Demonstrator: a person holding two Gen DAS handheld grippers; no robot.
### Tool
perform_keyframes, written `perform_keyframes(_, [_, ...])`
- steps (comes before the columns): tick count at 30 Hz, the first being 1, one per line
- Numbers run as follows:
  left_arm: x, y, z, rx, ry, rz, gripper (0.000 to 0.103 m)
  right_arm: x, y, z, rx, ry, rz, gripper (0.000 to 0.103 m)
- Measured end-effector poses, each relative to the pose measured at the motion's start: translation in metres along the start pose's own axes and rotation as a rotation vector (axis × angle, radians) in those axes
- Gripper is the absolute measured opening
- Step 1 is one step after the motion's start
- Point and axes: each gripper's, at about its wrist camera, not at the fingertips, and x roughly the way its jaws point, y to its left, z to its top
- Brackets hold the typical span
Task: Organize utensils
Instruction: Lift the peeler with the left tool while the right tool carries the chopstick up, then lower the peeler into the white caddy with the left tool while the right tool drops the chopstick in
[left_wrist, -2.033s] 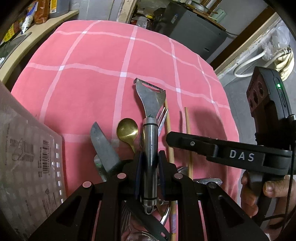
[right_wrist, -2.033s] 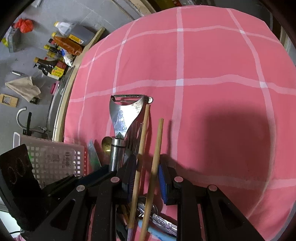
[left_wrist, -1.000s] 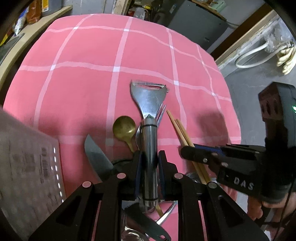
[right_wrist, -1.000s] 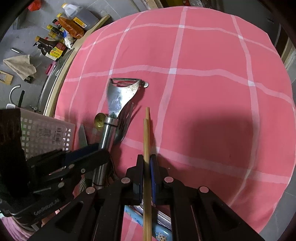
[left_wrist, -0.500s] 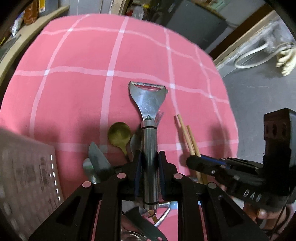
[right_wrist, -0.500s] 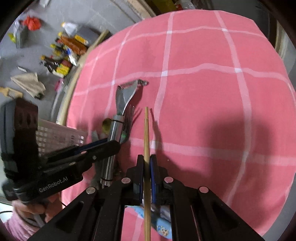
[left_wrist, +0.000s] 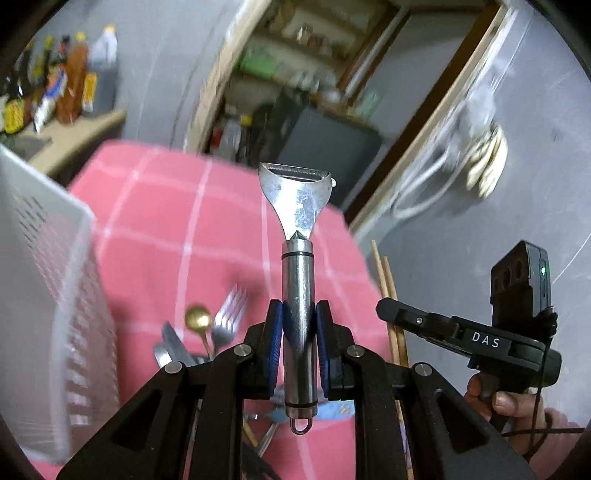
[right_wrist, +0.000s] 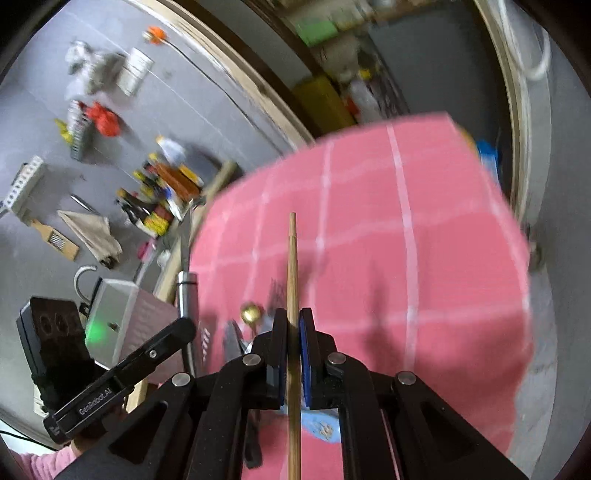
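My left gripper (left_wrist: 299, 332) is shut on the round handle of a steel peeler (left_wrist: 297, 206), whose blade points up and away, lifted above the pink checked tablecloth (left_wrist: 177, 229). My right gripper (right_wrist: 293, 332) is shut on a pair of wooden chopsticks (right_wrist: 292, 258), also raised off the cloth; in the left wrist view the chopsticks (left_wrist: 386, 273) stick up beside the right gripper's black body (left_wrist: 461, 338). On the cloth below lie a gold spoon (left_wrist: 198, 319), a fork (left_wrist: 227, 314) and a knife (left_wrist: 173, 341).
A white perforated plastic basket (left_wrist: 44, 258) stands at the left of the cloth. A blue item (right_wrist: 321, 424) lies under the right gripper. Bottles (right_wrist: 166, 177) line a ledge beyond the table's left edge. A dark cabinet (left_wrist: 325, 147) stands behind the table.
Both grippers have risen and tilted up with the peeler and the chopsticks, so more of the room shows. The spoon, fork and knife stayed on the cloth.
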Motion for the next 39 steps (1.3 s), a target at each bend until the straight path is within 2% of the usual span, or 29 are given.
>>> perform_keyframes(5, [-0.058,-0.007,0.026,0.016,-0.207,0.061,0.014,-0.019,0.047,0.024,-0.095,-0.188,0.082,0.006])
perform_keyframes(8, [-0.093,0.002,0.035,0.022,-0.309,0.119,0.014,-0.023,0.090,0.037,-0.144,-0.335,0.186,0.006])
perform_keyframes(13, [-0.135,0.027,0.044,0.043,-0.429,0.212,0.014,-0.011,0.157,0.048,-0.222,-0.513,0.299,0.006])
perform_keyframes(17, [-0.145,0.051,0.043,0.040,-0.496,0.231,0.014,0.015,0.194,0.049,-0.265,-0.598,0.338,0.006])
perform_keyframes(23, [-0.148,0.079,0.033,0.004,-0.534,0.209,0.014,0.055,0.203,0.043,-0.272,-0.602,0.360,0.006])
perform_keyframes(27, [-0.153,0.088,0.026,-0.014,-0.539,0.188,0.014,0.068,0.195,0.030,-0.294,-0.599,0.340,0.006])
perform_keyframes(36, [-0.140,0.078,0.000,0.122,-0.483,0.232,0.014,0.084,0.180,0.003,-0.327,-0.516,0.320,0.007])
perform_keyframes(39, [-0.136,0.078,-0.007,0.133,-0.461,0.241,0.014,0.087,0.178,-0.005,-0.339,-0.493,0.317,0.007])
